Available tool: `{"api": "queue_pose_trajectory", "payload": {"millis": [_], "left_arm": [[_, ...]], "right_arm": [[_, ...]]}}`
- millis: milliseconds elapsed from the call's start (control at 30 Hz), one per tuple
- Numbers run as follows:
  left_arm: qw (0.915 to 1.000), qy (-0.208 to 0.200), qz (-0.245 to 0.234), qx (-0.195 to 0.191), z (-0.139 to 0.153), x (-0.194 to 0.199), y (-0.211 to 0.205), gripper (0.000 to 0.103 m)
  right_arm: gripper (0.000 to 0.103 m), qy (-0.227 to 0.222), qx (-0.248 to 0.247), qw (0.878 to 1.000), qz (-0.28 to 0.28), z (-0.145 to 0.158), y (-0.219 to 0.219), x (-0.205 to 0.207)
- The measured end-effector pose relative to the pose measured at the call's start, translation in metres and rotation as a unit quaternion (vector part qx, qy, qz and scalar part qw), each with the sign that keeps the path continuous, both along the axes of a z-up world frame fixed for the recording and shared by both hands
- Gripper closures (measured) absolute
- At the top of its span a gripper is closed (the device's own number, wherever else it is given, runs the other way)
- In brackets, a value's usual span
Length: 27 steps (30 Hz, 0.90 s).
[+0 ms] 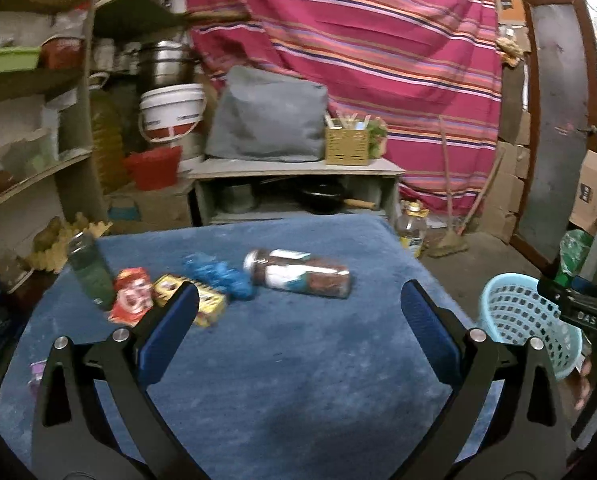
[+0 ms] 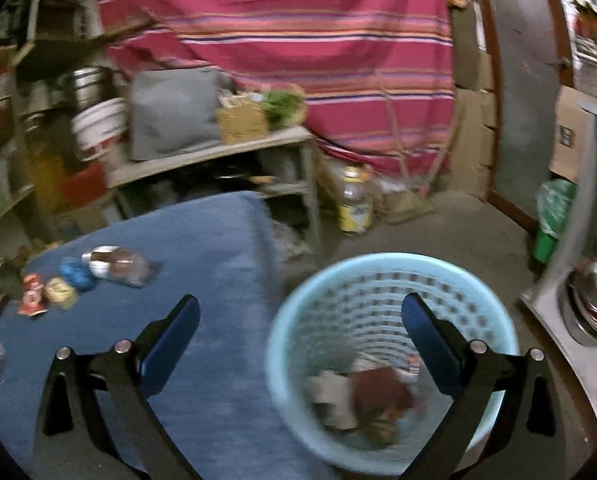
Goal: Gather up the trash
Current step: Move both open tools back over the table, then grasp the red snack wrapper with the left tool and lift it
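Note:
Trash lies on a blue-covered table (image 1: 298, 360): a clear plastic bottle (image 1: 298, 274) on its side, a crumpled blue bag (image 1: 218, 274), a yellow box (image 1: 202, 300), a red packet (image 1: 132, 296) and a dark green bottle (image 1: 88, 272) standing tilted. My left gripper (image 1: 298, 304) hovers over the table, open and empty, short of the items. My right gripper (image 2: 300, 320) is open and empty above the rim of a light blue basket (image 2: 290, 360) beside the table; white and brown trash (image 2: 362, 396) lies inside it. The same items on the table show small at the left, the bottle (image 2: 116, 264) among them.
The basket (image 1: 514, 320) stands right of the table. A low shelf (image 1: 298, 168) with a grey bag and a wicker box stands behind, before a striped cloth. Shelves and buckets fill the left. An oil jug (image 2: 354, 204) sits on the floor. Steel pans (image 2: 594, 296) sit at the right.

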<state>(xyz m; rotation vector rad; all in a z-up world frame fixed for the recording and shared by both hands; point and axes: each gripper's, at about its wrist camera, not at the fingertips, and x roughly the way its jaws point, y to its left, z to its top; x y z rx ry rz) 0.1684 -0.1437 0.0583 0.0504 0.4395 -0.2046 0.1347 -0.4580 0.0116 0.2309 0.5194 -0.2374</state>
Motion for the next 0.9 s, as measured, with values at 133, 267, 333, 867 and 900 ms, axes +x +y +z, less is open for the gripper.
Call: {"api": "queue_pose_trajectory", "payload": {"millis": [133, 267, 333, 867, 900], "left_arm": [[0.9994, 0.012, 0.031, -0.006, -0.009, 0.006, 0.037, 0.005], [0.9982, 0.021, 0.056, 0.000, -0.019, 0.014, 0.067, 0.005], [0.9969, 0.027, 0.073, 0.006, -0.025, 0.019, 0.084, 0.005], [0.9878, 0.075, 0.134, 0.025, -0.069, 0.075, 0.167, 0.005], [0.9878, 0.079, 0.133, 0.022, -0.071, 0.079, 0.168, 0.006]], "right_arm": [[0.004, 0.002, -0.024, 0.998, 0.050, -0.002, 0.050, 0.012], [0.004, 0.016, -0.055, 0.995, 0.080, -0.009, 0.093, 0.026], [0.004, 0.015, -0.055, 0.994, 0.090, -0.009, 0.106, 0.029], [0.004, 0.036, -0.073, 0.987, 0.136, -0.026, 0.184, 0.083], [0.004, 0.041, -0.076, 0.987, 0.137, -0.028, 0.187, 0.087]]}}
